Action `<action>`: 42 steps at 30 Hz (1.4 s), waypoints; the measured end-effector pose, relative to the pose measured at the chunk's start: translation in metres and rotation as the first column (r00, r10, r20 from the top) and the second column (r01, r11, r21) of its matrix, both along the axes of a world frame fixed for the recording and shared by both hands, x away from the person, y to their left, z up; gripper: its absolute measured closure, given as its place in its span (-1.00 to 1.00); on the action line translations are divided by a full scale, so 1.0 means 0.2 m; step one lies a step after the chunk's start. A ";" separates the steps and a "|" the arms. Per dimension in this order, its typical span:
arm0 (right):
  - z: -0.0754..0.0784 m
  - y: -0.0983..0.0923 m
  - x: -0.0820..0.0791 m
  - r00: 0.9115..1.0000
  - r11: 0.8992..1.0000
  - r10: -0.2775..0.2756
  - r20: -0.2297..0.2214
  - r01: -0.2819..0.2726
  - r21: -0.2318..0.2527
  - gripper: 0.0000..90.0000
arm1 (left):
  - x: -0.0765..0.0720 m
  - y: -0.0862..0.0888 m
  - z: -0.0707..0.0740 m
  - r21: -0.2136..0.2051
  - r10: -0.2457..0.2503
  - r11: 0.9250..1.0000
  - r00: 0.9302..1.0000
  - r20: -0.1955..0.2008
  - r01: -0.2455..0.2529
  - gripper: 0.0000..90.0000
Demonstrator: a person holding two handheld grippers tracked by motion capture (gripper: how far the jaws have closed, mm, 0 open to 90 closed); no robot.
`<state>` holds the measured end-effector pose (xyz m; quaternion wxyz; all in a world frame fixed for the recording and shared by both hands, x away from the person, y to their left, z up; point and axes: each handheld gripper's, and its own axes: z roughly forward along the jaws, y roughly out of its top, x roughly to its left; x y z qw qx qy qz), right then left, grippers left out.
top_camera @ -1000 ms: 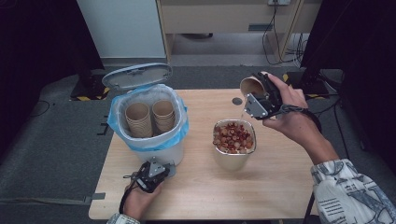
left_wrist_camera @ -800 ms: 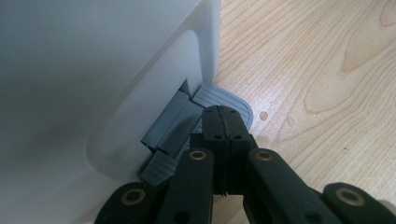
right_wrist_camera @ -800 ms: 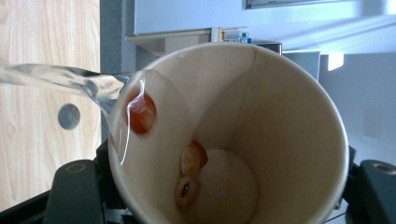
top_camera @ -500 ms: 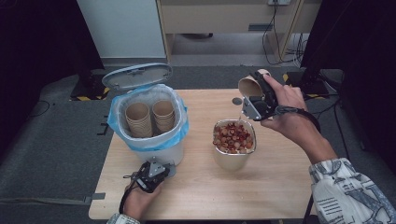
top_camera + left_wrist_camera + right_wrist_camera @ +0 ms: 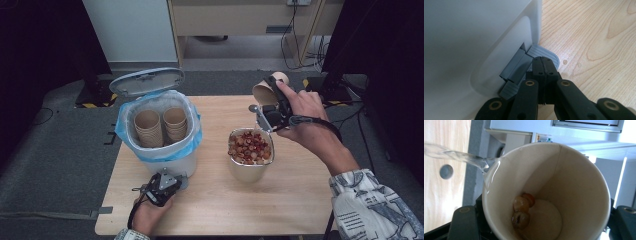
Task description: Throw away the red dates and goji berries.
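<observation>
My right gripper (image 5: 272, 96) is shut on a paper cup (image 5: 264, 90), which it holds tilted above the table's far edge, behind a bowl of red-brown fruit (image 5: 250, 150). In the right gripper view the cup (image 5: 579, 182) holds a few fruits (image 5: 521, 210), and a thin stream of water (image 5: 461, 156) runs off its rim; where it lands is hidden. My left gripper (image 5: 170, 179) is shut, with its tips (image 5: 544, 63) resting on the grey pedal (image 5: 537, 51) of the white bin (image 5: 170, 162). The bin's lid (image 5: 146, 81) stands open.
Two stacks of paper cups (image 5: 161, 125) stand inside the bin's blue liner (image 5: 192, 137). A small round grommet (image 5: 252, 107) sits in the wooden table (image 5: 300, 200) near the cup. A white cabinet and cables lie beyond the table.
The right hand has tipped the cup a little further, so its side now shows more than its mouth. The left gripper has kept still on the pedal.
</observation>
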<state>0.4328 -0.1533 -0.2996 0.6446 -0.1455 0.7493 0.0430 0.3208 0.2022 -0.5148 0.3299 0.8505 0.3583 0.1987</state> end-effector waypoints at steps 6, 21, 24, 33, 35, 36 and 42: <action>-0.02 0.02 -0.01 0.999 0.997 -0.006 0.047 0.009 -0.076 -0.39 | 0.00 0.00 0.00 0.000 0.001 1.000 1.000 0.000 -0.001 1.00; -0.03 0.02 -0.01 0.998 0.996 0.006 0.070 0.001 -0.093 -0.39 | 0.00 0.00 0.00 0.000 0.000 1.000 1.000 0.000 0.000 1.00; -0.03 0.02 -0.02 0.997 0.995 0.007 0.071 0.000 -0.096 -0.39 | 0.00 0.00 0.00 0.000 0.001 1.000 1.000 0.000 -0.001 1.00; -0.07 0.07 -0.03 0.994 0.976 0.035 0.106 -0.011 -0.217 -0.39 | 0.00 0.00 0.00 -0.002 0.001 1.000 1.000 -0.001 -0.001 1.00; -0.10 0.08 -0.04 0.994 0.967 0.041 0.106 -0.013 -0.256 -0.38 | 0.00 0.00 0.00 0.000 0.000 1.000 1.000 0.000 0.000 1.00; -0.10 0.08 -0.03 0.993 0.966 0.041 0.112 -0.011 -0.257 -0.38 | 0.00 0.00 0.00 -0.001 0.000 1.000 1.000 0.000 0.000 1.00; -0.10 0.06 -0.03 0.990 0.956 0.035 0.139 0.007 -0.292 -0.38 | 0.00 0.00 0.00 -0.001 0.001 1.000 1.000 -0.001 -0.001 1.00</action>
